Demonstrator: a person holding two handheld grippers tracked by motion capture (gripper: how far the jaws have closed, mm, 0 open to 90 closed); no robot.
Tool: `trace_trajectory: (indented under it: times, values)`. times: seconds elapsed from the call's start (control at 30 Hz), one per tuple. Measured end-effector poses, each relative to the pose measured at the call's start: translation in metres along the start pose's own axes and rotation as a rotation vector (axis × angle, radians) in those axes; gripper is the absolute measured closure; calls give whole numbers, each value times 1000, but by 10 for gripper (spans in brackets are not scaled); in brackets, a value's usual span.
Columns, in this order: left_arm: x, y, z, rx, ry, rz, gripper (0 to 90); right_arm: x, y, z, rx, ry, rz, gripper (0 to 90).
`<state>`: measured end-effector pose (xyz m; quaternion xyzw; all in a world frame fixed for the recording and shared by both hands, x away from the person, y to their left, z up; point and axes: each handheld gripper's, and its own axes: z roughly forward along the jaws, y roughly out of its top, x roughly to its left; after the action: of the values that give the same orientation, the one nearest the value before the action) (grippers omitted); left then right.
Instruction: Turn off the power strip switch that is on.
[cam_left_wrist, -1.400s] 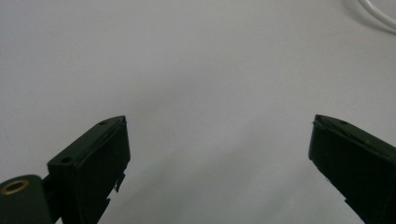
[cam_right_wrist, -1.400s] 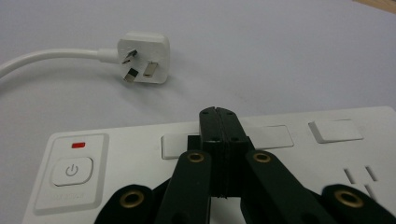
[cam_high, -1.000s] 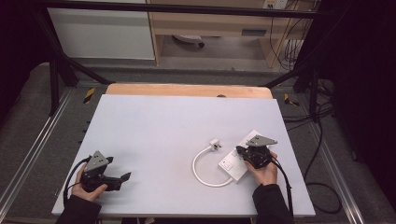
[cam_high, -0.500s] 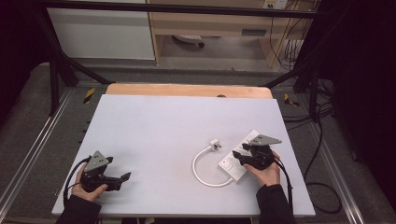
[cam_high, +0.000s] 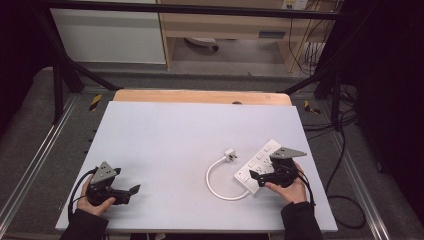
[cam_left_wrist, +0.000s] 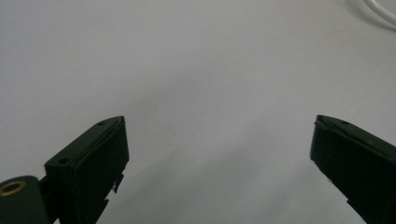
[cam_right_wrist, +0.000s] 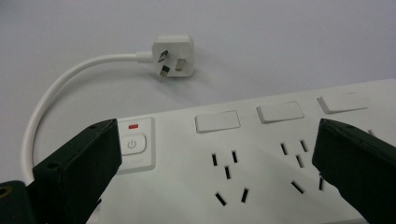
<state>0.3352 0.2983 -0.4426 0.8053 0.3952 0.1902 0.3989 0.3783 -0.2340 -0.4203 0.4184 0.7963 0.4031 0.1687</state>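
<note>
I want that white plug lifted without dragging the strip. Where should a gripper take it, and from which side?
Probably grip the plug across its flat head from above, jaws closing on its two side edges. It lies pins-up on the table, and the cord leaves one edge, so keep jaws off that edge.

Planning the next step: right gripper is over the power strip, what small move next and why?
Probably lower the right gripper a little and close on the power strip. Its jaws are open and straddle the strip's switch end, not gripping it. The plug lies free on the table, and the left gripper is open far away.
</note>
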Motion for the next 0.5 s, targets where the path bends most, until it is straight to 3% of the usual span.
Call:
trace_trajectory:
  times: [0.17, 0.5]
  values:
    - [0, 0, 0, 2, -2, -2, 39, 2, -6, -4, 40, -34, -29, 7]
    - [-1, 0, 0, 3, -5, 3, 38, -3, -28, -16, 40, 23, -27, 6]
